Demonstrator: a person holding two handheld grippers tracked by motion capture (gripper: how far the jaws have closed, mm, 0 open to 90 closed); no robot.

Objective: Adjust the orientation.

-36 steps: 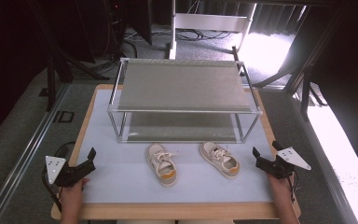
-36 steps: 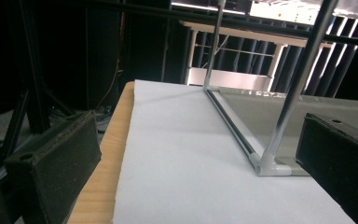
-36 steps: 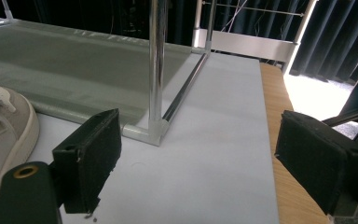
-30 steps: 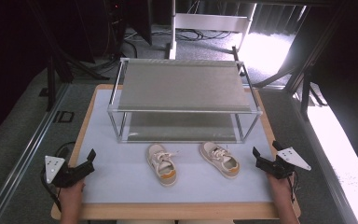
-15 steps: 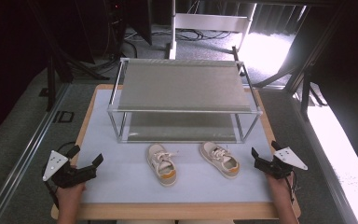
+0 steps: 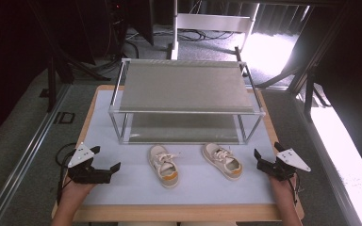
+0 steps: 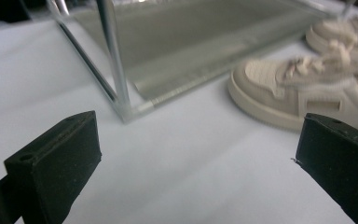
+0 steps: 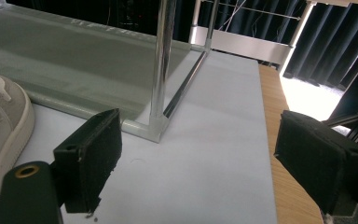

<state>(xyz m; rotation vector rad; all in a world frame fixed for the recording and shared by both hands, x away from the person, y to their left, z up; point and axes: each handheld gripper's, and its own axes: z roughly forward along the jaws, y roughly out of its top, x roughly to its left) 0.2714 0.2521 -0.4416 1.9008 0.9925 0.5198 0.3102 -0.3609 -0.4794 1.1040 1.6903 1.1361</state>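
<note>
High view, bench (image 6: 99,109): a wooden top under a pale sheet, with everything standing on that sheet.
Shoe rack (image 6: 184,87): a two-tier metal frame with grey shelves at the far half of the bench; both shelves are bare. Its corner posts show close up in the left gripper view (image 7: 114,56) and the right gripper view (image 8: 161,65).
Left shoe (image 6: 164,165): a small cream sneaker with an orange heel patch, just in front of the rack, toe toward it, left of centre. It shows side-on in the left gripper view (image 7: 303,88).
Right shoe (image 6: 222,160): its match, near the first but not touching, angled with toe up-left. Its edge shows in the right gripper view (image 8: 2,121).
Left gripper (image 6: 108,165): held in a hand at the bench's near left corner, jaws spread wide with nothing between, pointing toward the shoes.
Right gripper (image 6: 267,155): held at the near right edge, jaws also wide apart and empty, just beside the right shoe.
</note>
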